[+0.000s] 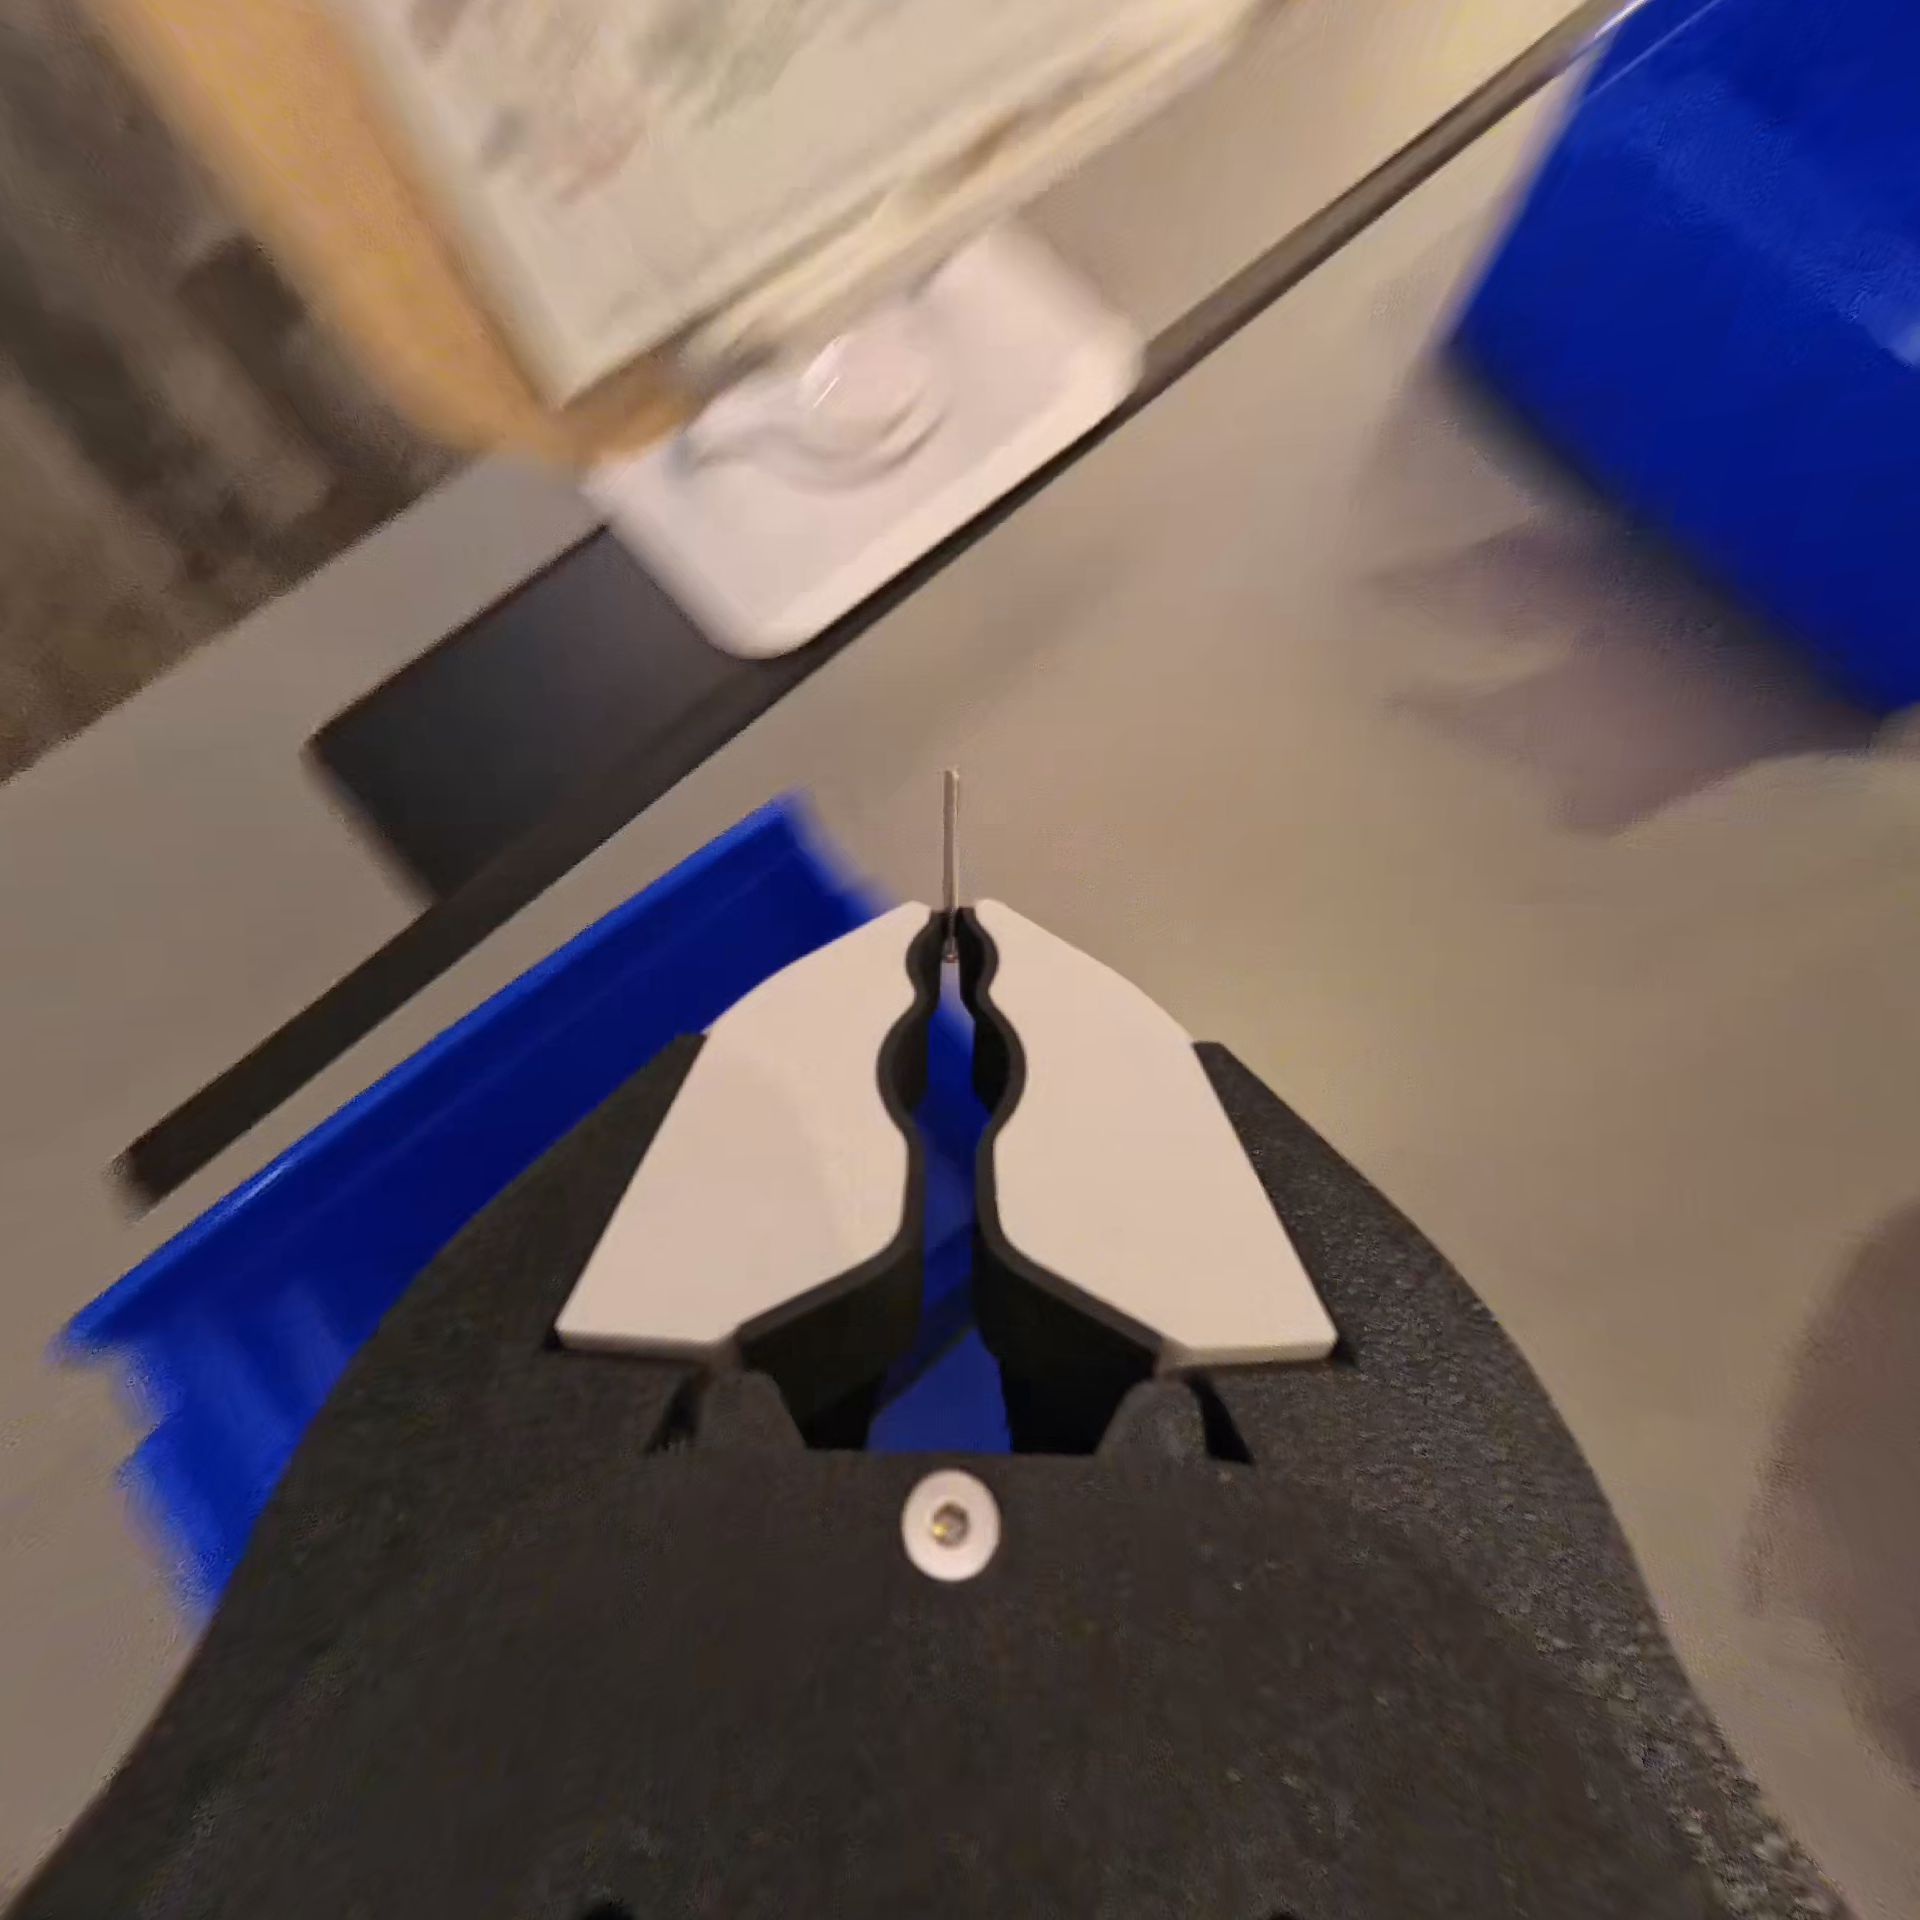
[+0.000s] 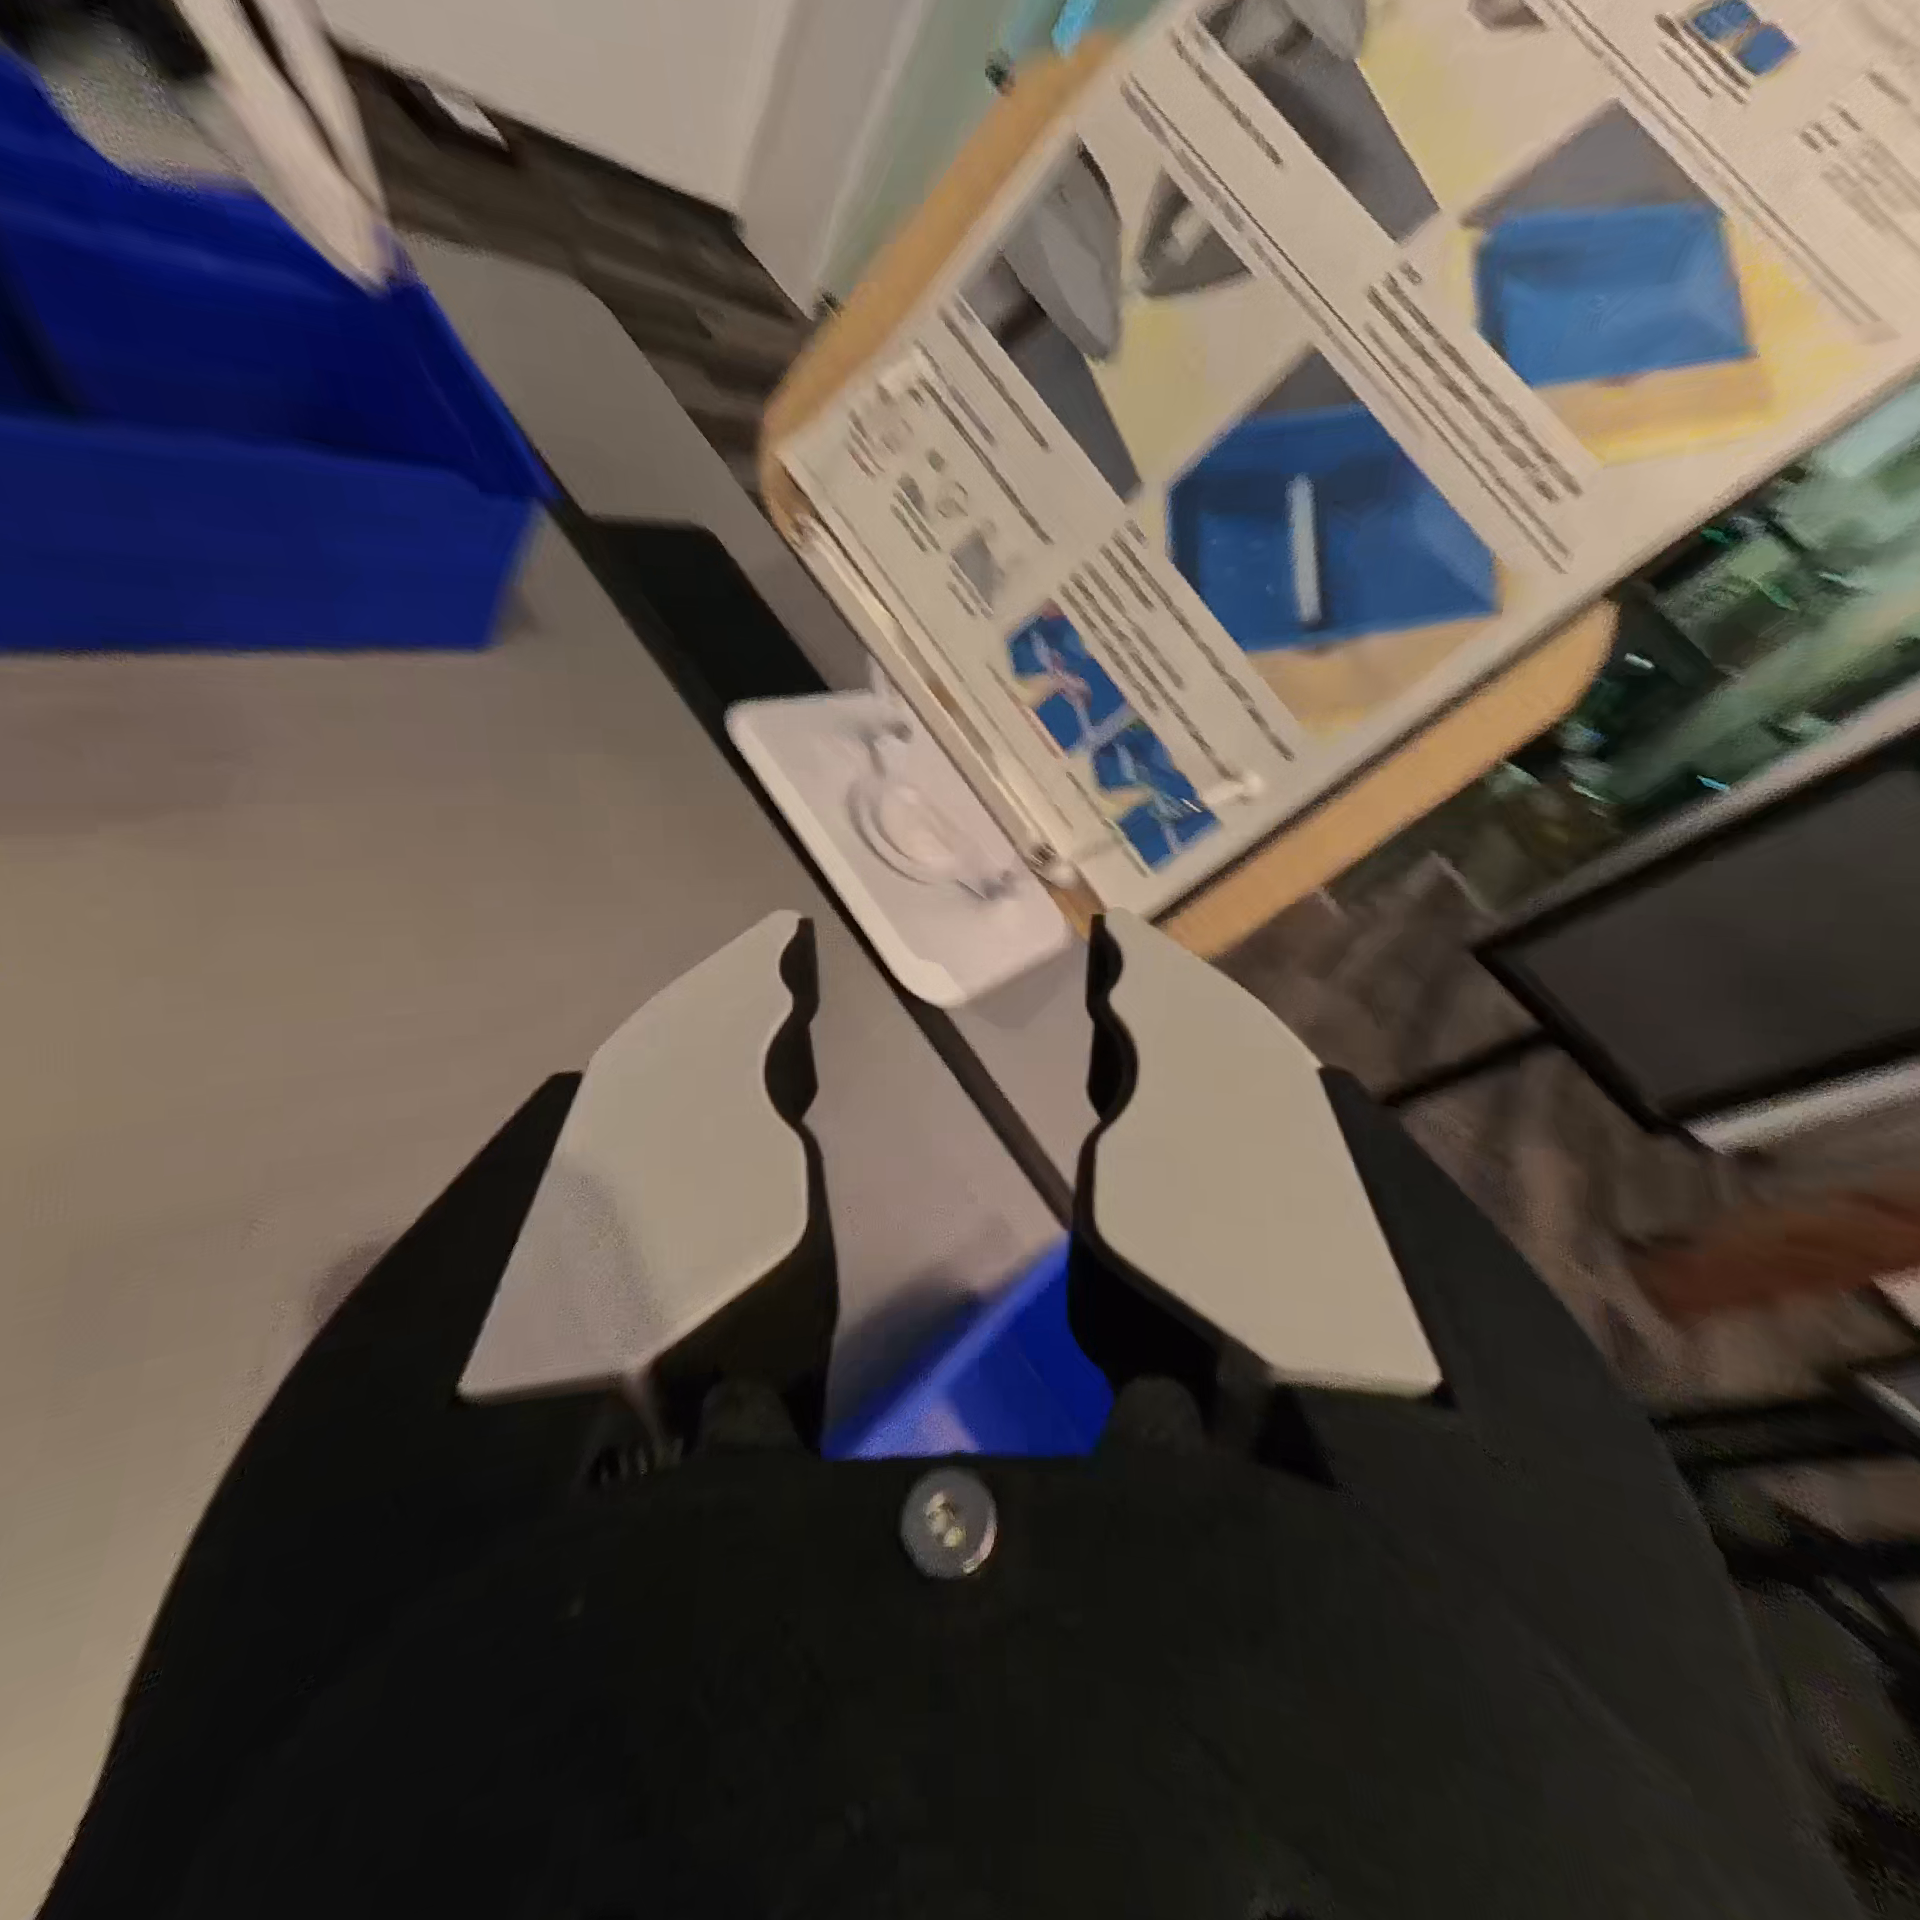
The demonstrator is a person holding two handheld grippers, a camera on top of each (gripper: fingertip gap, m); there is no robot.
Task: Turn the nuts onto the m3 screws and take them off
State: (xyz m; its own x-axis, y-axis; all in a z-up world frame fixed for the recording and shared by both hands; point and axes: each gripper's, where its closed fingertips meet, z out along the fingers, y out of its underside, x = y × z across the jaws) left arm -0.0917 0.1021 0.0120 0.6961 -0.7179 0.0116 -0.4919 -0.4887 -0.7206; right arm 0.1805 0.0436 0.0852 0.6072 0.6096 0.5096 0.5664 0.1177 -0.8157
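At the lower left of the left wrist view, a blue bin [image 1: 343,1226] sat on the grey table [image 1: 1195,935], partly hidden beneath the left gripper [image 1: 951,914]. That gripper's two pale fingers [image 1: 769,1174] were closed nearly tip to tip, pinching the head end of a thin m3 screw [image 1: 950,836], whose shank stood straight out beyond the tips. No nut could be made out on the shank; blur prevented a firm finding. Beyond the table's dark edge lay a white square base [image 1: 894,488] under a blurred instruction sheet [image 1: 727,156]. To the far right was a second blue bin [image 1: 1714,395], heavily smeared by motion.

At the upper left of the right wrist view, blue bins [image 2: 239,457] stood on the same table [image 2: 312,883], with the tips of the other gripper showing above them. At centre, the right gripper [image 2: 951,935] stood with its jaws well apart and nothing between them; a blue bin's corner [image 2: 977,1382] showed low in the gap. Past its tips lay the white base [image 2: 914,831], and to the right an instruction sheet on a wooden board [image 2: 1351,416].
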